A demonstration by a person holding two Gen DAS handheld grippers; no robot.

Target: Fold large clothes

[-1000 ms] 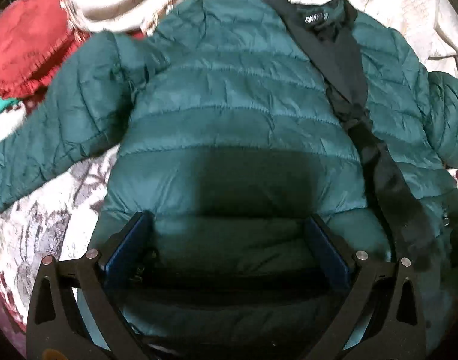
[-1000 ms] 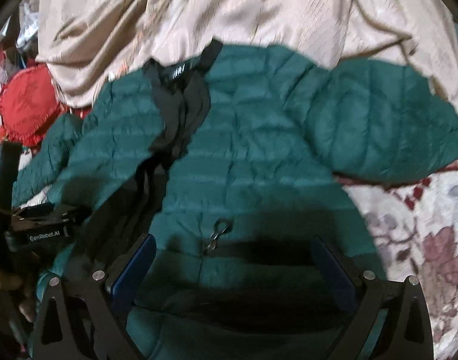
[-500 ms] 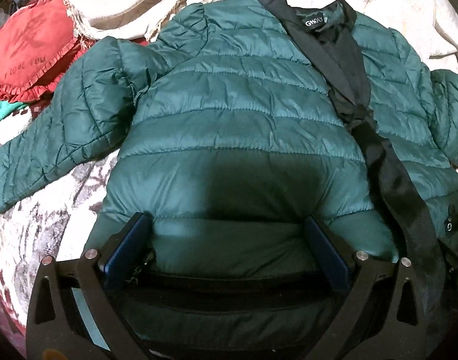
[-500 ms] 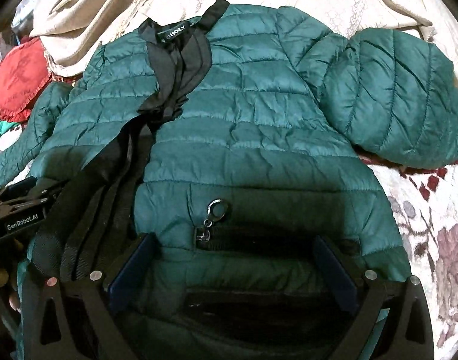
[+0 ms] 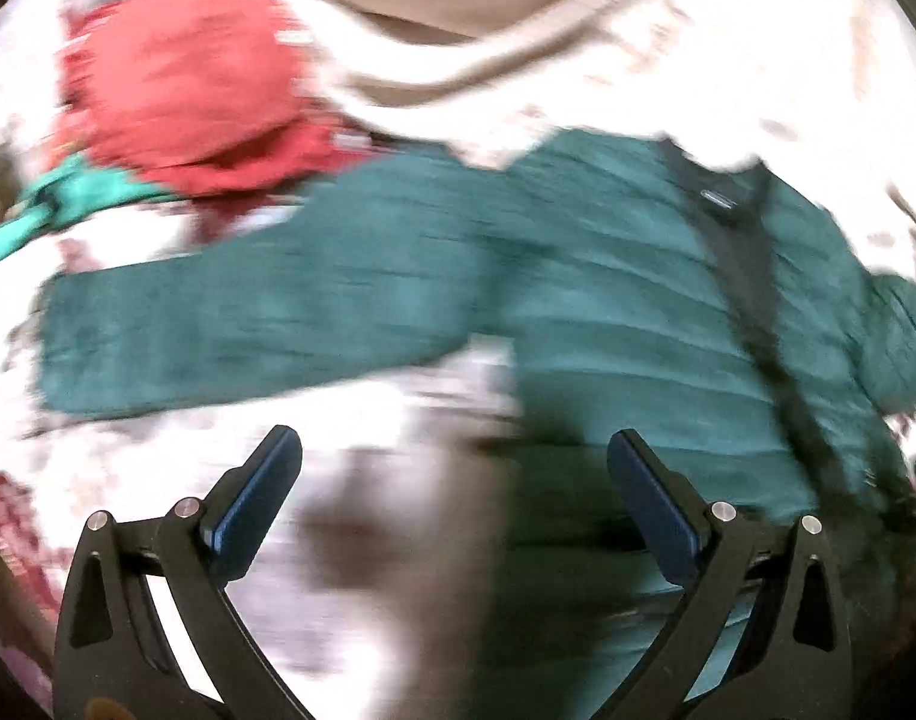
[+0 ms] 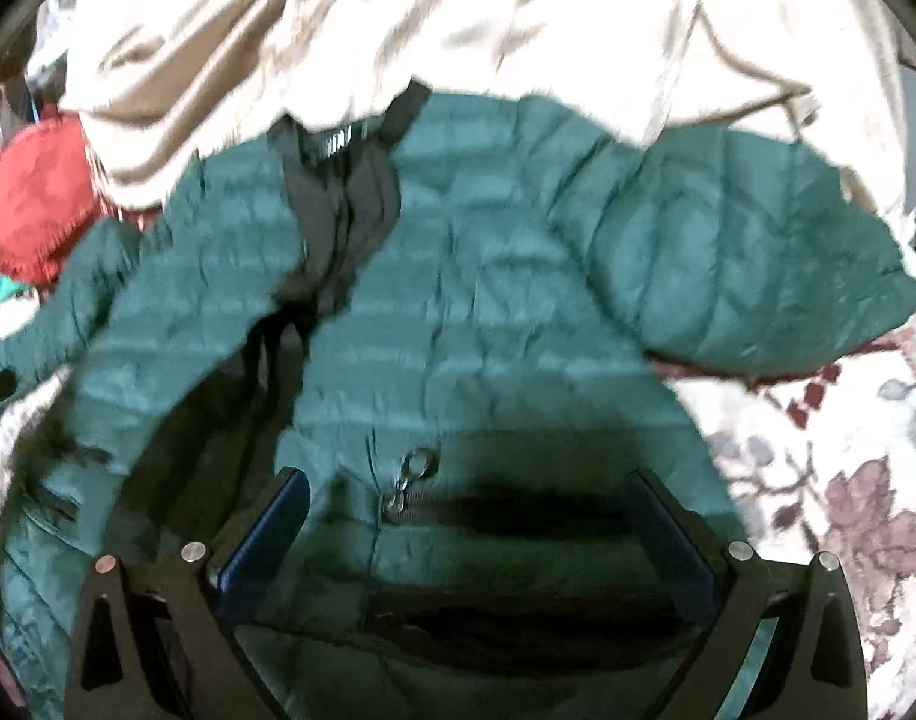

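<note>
The jacket (image 6: 488, 312) lies flat, front up, sleeves out on the floral bed cover (image 6: 830, 468), ready for folding. The left tool (image 5: 452, 492) and right tool (image 6: 470, 528) hover spread, pinching nothing.

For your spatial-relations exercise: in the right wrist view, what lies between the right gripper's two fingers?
In the right wrist view, the green jacket fills the gap of the open right gripper; its zip pull and a dark pocket opening lie there.
</note>
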